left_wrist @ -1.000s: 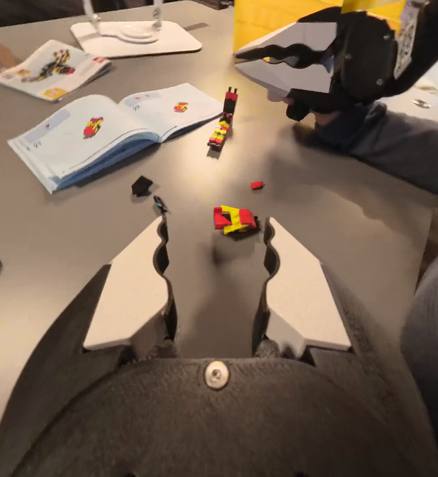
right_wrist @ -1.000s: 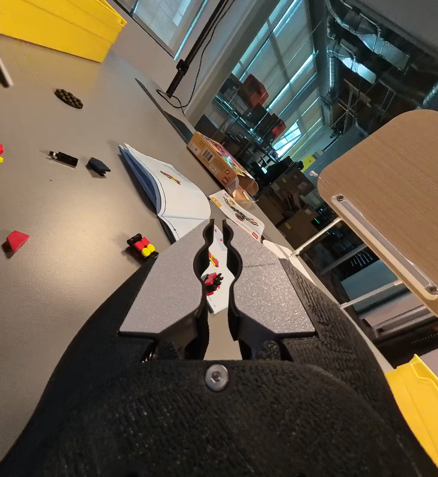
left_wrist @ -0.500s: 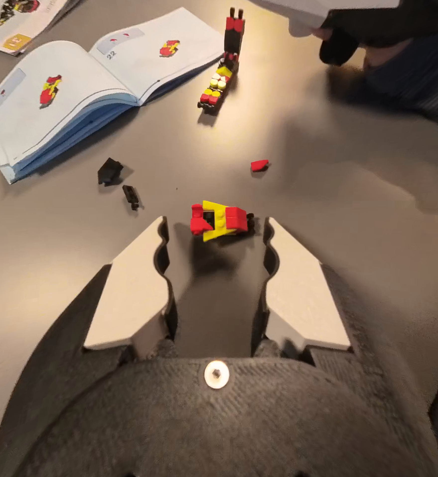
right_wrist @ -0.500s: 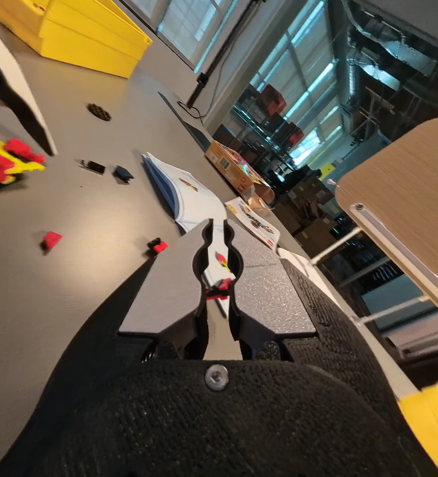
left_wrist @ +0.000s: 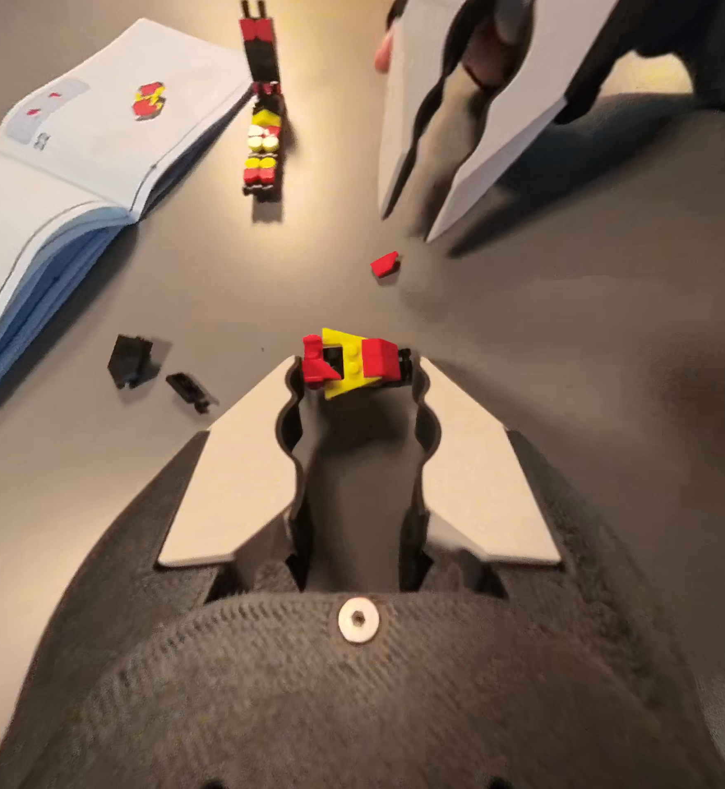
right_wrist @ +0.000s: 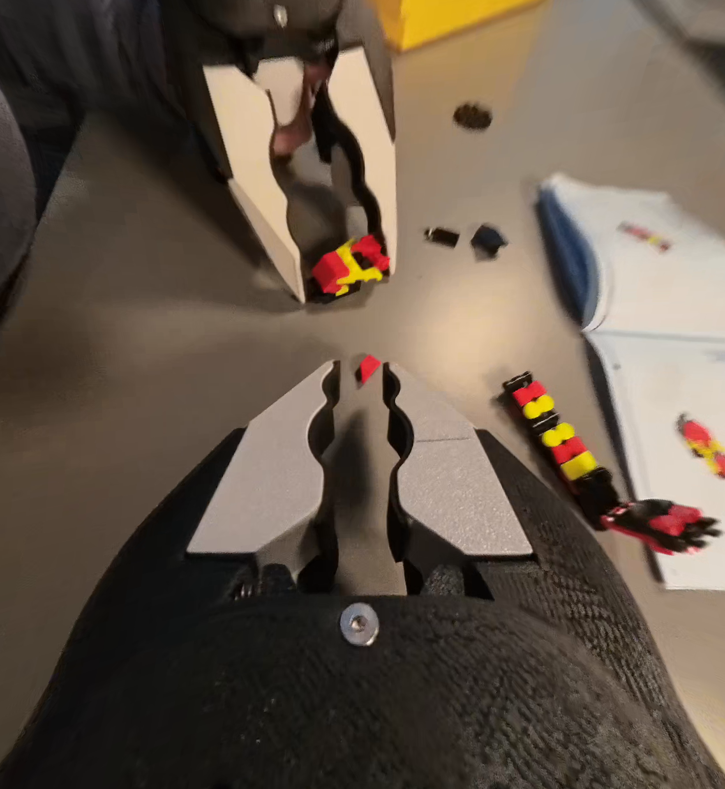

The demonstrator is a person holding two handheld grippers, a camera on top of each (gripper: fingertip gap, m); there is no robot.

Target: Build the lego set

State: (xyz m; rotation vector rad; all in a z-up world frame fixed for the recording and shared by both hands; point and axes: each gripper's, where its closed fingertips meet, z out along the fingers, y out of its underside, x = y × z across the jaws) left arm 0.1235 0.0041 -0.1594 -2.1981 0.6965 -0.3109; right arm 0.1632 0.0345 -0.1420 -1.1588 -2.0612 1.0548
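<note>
My left gripper (left_wrist: pixel 354 367) stands spread, its fingers either side of the small red-and-yellow assembly (left_wrist: pixel 352 367) on the grey bench (left_wrist: pixel 565 384); whether either finger touches it I cannot tell. My right gripper (right_wrist: pixel 361 367) is parted a little around a loose red slope brick (right_wrist: pixel 367 367), gripping nothing. Only the right wrist view shows a yellow bin (right_wrist: pixel 437 17) at the far edge and a round black disc (right_wrist: pixel 472 115) on the bench; only the left wrist view shows the two small black pieces (left_wrist: pixel 156 375) sharply, lying just beside the open instruction booklet (left_wrist: pixel 96 141). The long model (right_wrist: pixel 565 448) lies along the booklet's edge; it is a strip of red, yellow and black bricks ending in a red-and-black claw-like part.
</note>
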